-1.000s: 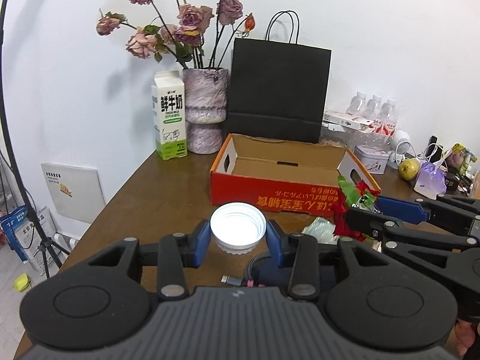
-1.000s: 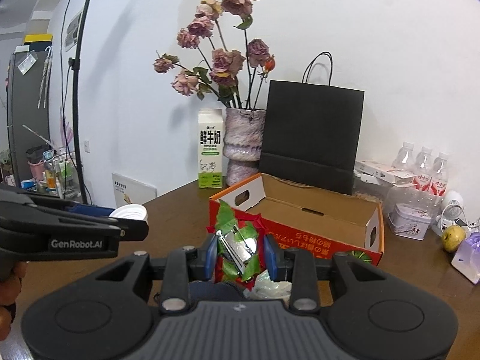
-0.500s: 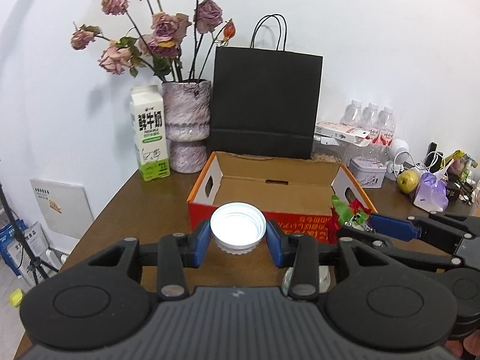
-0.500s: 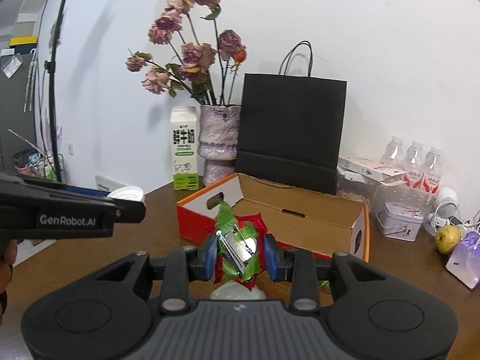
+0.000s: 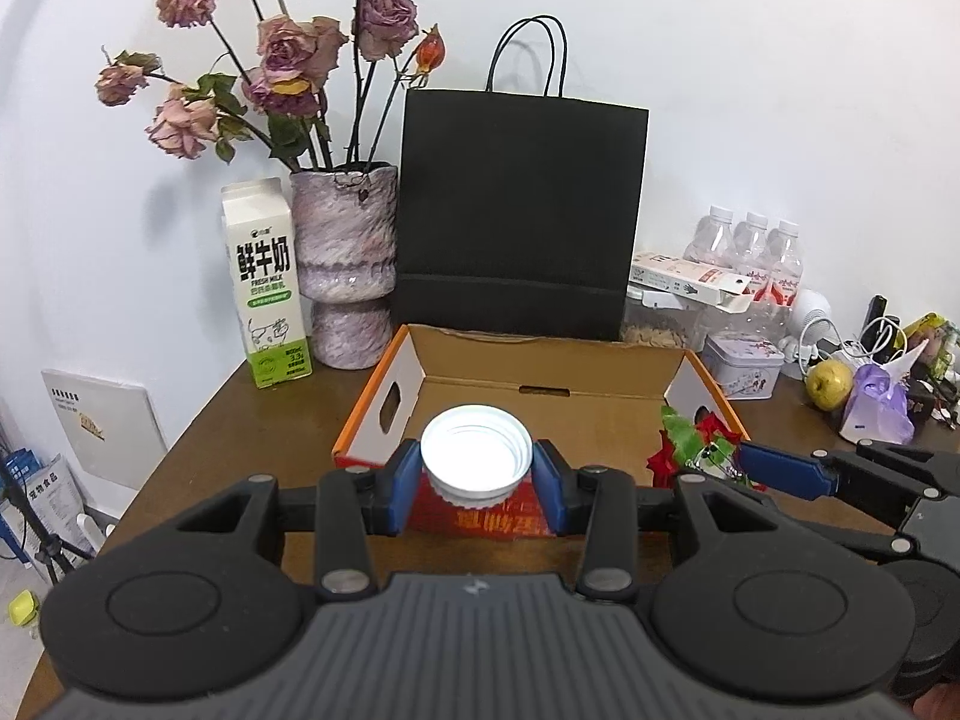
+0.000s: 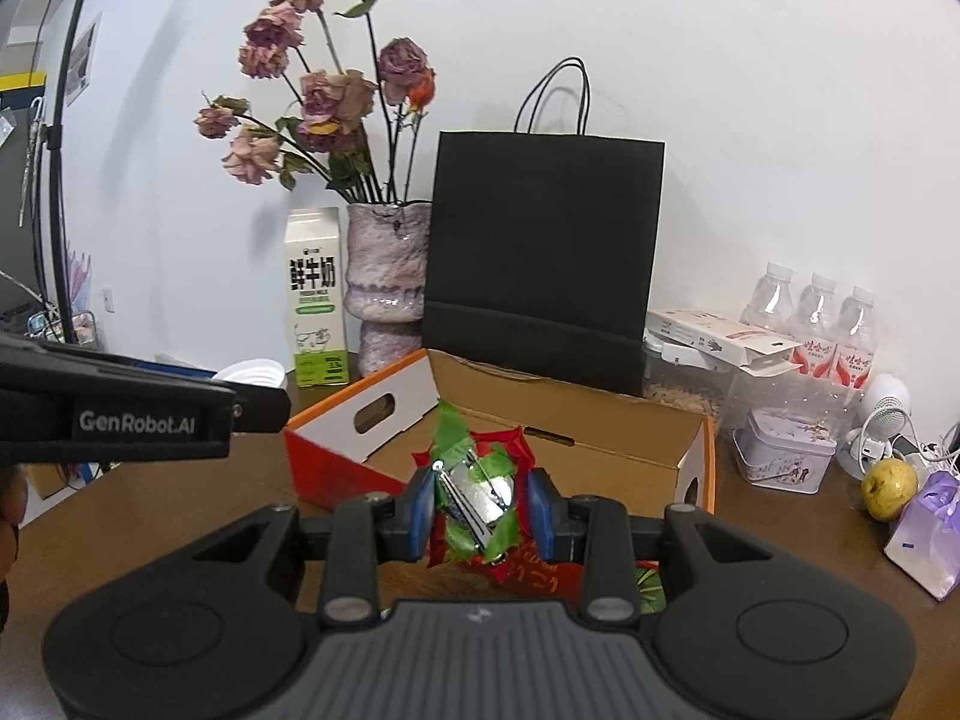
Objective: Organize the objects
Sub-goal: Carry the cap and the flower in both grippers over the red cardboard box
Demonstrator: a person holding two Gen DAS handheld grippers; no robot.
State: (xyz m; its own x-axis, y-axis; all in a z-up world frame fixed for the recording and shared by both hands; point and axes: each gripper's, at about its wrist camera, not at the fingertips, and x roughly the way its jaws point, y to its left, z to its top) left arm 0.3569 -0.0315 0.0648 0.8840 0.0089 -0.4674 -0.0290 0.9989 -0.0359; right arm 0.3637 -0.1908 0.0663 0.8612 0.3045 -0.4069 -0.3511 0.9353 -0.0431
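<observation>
The left gripper point(image 5: 477, 477) clamps a white lid point(image 5: 476, 457) over the near wall of the orange cardboard box point(image 5: 384, 402). The right gripper point(image 6: 480, 507) grips a red-and-green flower clip point(image 6: 474, 486) — also at the box's near edge. Behind stand a black bag point(image 5: 519, 216), a vase point(image 5: 345, 264) and a milk carton point(image 5: 264, 288).

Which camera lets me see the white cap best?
The left wrist view. There the white cap sits in the middle, open side toward the camera, pinched between the left gripper's blue fingers. In the right wrist view the cap is only a sliver at the left, mostly hidden behind that gripper's black body.
</observation>
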